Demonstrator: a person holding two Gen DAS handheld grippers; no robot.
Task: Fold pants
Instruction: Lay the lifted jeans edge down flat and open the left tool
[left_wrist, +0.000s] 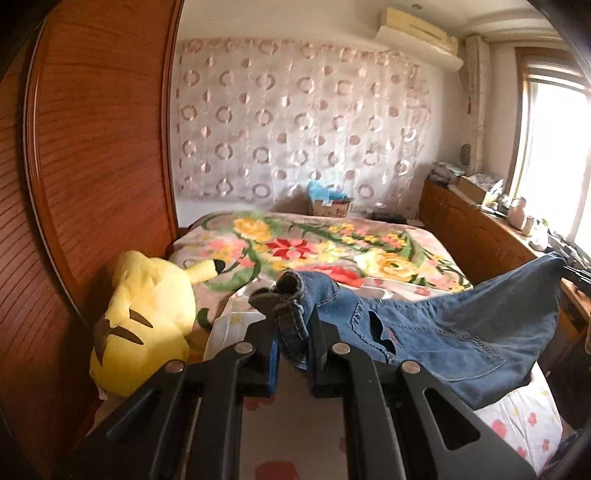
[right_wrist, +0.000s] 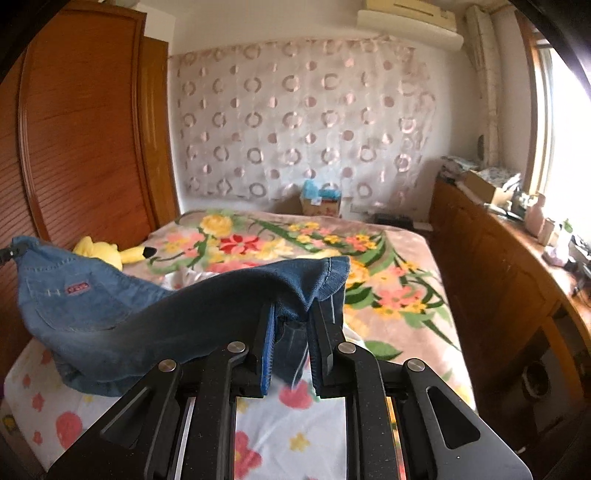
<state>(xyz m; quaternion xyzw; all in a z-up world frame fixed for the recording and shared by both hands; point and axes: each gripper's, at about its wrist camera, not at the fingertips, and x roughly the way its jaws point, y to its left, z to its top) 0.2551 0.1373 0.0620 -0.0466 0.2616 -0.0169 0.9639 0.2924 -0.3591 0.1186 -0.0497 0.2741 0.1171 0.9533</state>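
Observation:
A pair of blue denim pants (left_wrist: 461, 332) hangs stretched in the air above the bed, held at both ends. In the left wrist view my left gripper (left_wrist: 291, 314) is shut on a bunched edge of the denim, and the cloth runs right to a raised corner (left_wrist: 554, 260) where a dark part of the other gripper shows. In the right wrist view my right gripper (right_wrist: 295, 314) is shut on a folded denim edge. From there the pants (right_wrist: 110, 325) sag leftward to a far corner (right_wrist: 18, 245) at the frame's edge. A small red label shows on the denim.
Below lies a bed with a white flowered sheet (right_wrist: 295, 424) and a floral blanket (left_wrist: 332, 251) farther back. A yellow plush toy (left_wrist: 147, 314) lies at the bed's left by a wooden wardrobe (left_wrist: 92, 166). A cluttered wooden sideboard (right_wrist: 498, 277) runs along the right under a window.

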